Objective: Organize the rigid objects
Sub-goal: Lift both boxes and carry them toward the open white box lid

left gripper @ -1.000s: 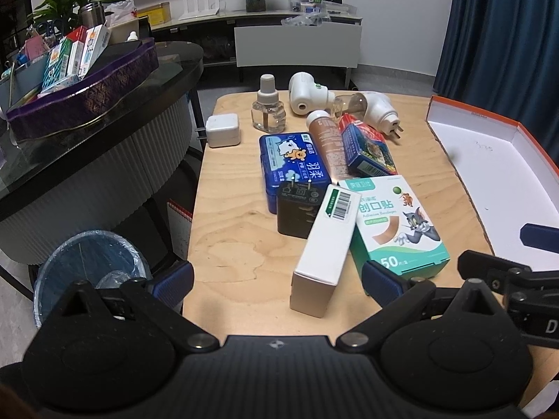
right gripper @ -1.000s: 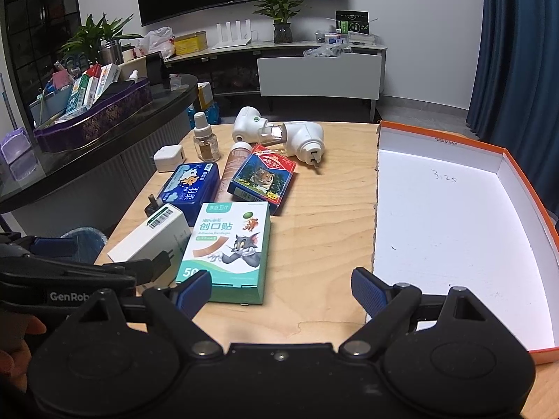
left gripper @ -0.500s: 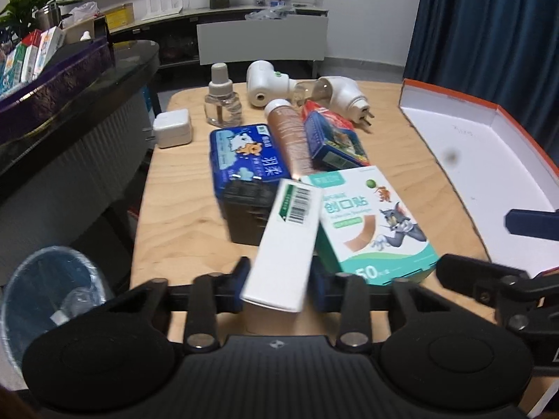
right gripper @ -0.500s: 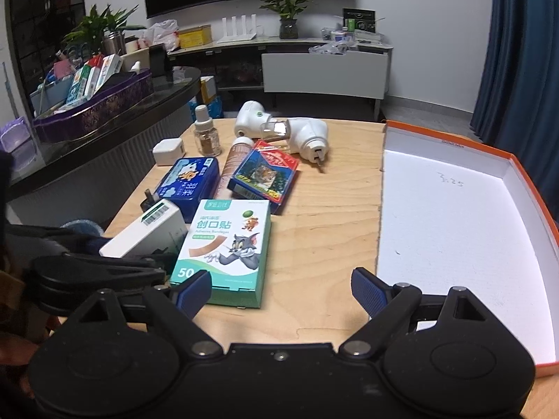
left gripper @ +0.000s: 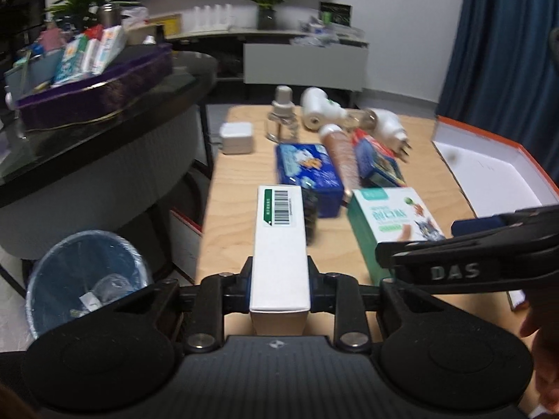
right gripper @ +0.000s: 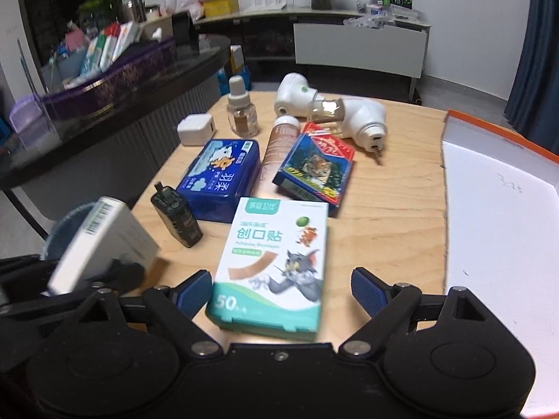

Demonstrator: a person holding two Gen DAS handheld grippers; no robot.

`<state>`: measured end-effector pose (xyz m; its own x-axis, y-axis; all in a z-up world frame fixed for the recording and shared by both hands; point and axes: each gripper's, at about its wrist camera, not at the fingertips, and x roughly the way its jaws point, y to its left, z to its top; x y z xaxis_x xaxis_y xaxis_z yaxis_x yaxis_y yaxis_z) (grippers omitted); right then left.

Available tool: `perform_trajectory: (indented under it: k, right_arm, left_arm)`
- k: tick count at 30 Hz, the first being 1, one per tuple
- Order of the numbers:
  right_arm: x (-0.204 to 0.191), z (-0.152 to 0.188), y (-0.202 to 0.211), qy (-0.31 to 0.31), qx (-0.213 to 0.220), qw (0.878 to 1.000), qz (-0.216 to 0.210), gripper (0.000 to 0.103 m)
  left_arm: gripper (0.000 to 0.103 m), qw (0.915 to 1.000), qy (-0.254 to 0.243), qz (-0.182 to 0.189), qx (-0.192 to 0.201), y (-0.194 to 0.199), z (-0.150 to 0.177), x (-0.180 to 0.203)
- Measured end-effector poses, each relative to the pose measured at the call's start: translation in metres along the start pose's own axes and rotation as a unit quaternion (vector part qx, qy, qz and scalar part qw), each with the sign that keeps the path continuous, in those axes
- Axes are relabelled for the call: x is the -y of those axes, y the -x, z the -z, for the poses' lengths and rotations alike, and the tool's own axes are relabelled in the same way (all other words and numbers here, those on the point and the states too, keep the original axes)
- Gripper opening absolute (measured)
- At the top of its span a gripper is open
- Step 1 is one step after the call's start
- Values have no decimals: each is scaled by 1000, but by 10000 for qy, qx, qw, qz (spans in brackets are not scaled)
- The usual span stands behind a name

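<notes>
Two things are in play for you right now. Your left gripper (left gripper: 279,276) has its fingers clamped on the sides of the long white box (left gripper: 279,244) with the barcode label. In the right wrist view that box (right gripper: 104,244) looks lifted and tipped, with its near end off the wooden surface (right gripper: 384,216). So the step in hand looks like the pick-up of the first box.

Your right gripper (right gripper: 283,288) has its fingers wide apart. The green plaster box (right gripper: 276,262) with the cartoon cat lies flat between them, but the pads do not press on it yet.

The big white tray with the orange rim (right gripper: 489,132) sits on the right side of the surface, and no item shows in the part you can see. It looks like the place where the boxes should go.

For the next move, carry the white box over to the tray and set it down flat near a wall. Keep it above the black plug adapter (right gripper: 176,218) and the blue tin (right gripper: 223,178) as you go. The right gripper is close beside the left one, so mind they do not bump. Then squeeze the right fingers on the plaster box sides.
</notes>
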<state>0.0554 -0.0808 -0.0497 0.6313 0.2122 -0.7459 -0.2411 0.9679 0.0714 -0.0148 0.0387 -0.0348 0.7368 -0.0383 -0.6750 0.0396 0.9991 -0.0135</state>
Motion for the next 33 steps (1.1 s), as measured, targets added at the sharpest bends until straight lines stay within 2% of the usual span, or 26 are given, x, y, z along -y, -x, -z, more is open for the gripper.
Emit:
perform_trajectory:
  k: [2, 6, 7, 8, 14, 23, 27, 33]
  right_arm:
    - [-4, -3, -11, 14, -149, 9998, 135, 102]
    - [-3, -4, -29, -135, -362, 9992, 36, 101]
    - [-5, -4, -29, -70, -281, 9995, 101, 96]
    - [-6, -4, -27, 26, -212, 9997, 150, 84]
    - [13, -5, 3, -35, 124, 9998, 162, 84]
    - [102, -19, 80, -585, 883, 9915, 753, 84]
    - [142, -29, 107, -745, 1072, 9861, 1028, 84]
    - [201, -52, 136, -1091, 1287, 9777, 1250, 84]
  left_arm:
    - [28, 10000, 36, -59, 41, -1, -3, -2]
    - [28, 9998, 131, -132, 88, 0, -5, -5]
    - [28, 9998, 134, -120, 112, 1, -5, -5]
    - [28, 9998, 142, -107, 135, 2, -6, -4]
    - [28, 9991, 246, 135, 306, 12, -14, 12]
    - [28, 9966, -57, 614, 539, 29, -42, 71]
    - [28, 9939, -145, 984, 486, 25, -69, 102]
    - [28, 9891, -407, 1284, 601, 14, -115, 151]
